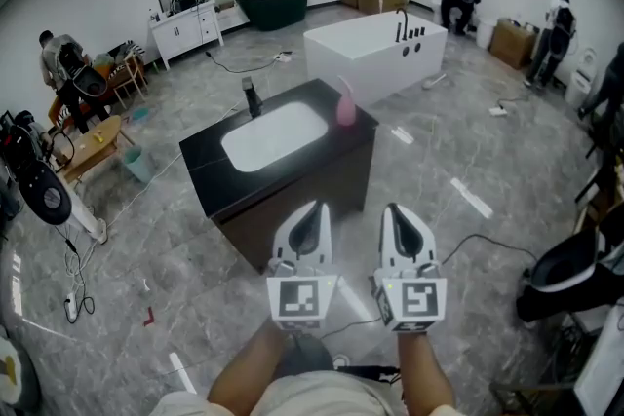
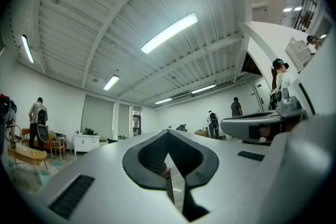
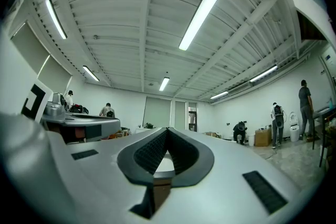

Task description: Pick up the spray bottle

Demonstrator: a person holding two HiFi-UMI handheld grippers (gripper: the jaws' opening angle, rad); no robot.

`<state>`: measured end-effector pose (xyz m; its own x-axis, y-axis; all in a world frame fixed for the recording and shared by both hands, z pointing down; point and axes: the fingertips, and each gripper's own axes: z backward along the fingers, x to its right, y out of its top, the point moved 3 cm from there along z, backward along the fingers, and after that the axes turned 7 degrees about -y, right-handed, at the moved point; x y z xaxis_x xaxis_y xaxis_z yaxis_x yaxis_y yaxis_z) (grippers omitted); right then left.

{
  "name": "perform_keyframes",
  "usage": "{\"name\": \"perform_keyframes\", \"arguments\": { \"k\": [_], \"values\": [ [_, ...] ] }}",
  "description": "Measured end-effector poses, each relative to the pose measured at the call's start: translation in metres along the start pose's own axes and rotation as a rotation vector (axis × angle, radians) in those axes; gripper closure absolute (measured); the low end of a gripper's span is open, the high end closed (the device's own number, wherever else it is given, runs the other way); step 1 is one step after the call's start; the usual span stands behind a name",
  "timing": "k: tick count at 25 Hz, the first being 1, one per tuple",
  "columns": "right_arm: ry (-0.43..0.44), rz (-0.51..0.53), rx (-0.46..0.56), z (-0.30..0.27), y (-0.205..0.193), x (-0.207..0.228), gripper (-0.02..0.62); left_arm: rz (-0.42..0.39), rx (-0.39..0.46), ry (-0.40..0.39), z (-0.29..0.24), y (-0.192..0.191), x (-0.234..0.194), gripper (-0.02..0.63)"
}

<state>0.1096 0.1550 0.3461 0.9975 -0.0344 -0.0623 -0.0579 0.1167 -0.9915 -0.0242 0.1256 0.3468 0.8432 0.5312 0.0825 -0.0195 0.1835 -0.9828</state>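
Observation:
A pink spray bottle (image 1: 345, 102) stands upright on the right far corner of a black vanity top (image 1: 210, 153), beside its white sink (image 1: 273, 133). My left gripper (image 1: 314, 208) and right gripper (image 1: 392, 208) are held side by side in front of the vanity, short of its near edge and well apart from the bottle. Both point roughly level toward it. In the left gripper view the left gripper (image 2: 168, 134) has its jaws closed tip to tip with nothing between them. The right gripper (image 3: 167, 130) looks the same in its own view. Neither gripper view shows the bottle.
A black faucet (image 1: 252, 97) rises behind the sink. A white bathtub (image 1: 375, 49) stands beyond the vanity. A blue bucket (image 1: 138, 164) and a small wooden table (image 1: 93, 143) are to the left, and a black chair (image 1: 570, 273) to the right. Cables lie on the floor; people work along the far walls.

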Motion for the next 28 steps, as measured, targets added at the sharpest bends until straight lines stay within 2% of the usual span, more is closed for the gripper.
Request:
{"name": "perform_keyframes", "arguments": {
  "k": [11,22,28],
  "values": [
    [0.036,0.022,-0.004,-0.052,-0.013,0.008,0.591,0.02,-0.001,0.018,-0.047,-0.022,-0.018,0.604],
    [0.014,0.031,-0.019,-0.163,-0.031,0.001,0.591,0.034,-0.009,-0.008,-0.136,-0.05,-0.084,0.604],
    [0.002,0.046,-0.027,-0.22,-0.033,-0.012,0.591,0.051,0.019,-0.023,-0.18,-0.053,-0.126,0.604]
  ]
}}
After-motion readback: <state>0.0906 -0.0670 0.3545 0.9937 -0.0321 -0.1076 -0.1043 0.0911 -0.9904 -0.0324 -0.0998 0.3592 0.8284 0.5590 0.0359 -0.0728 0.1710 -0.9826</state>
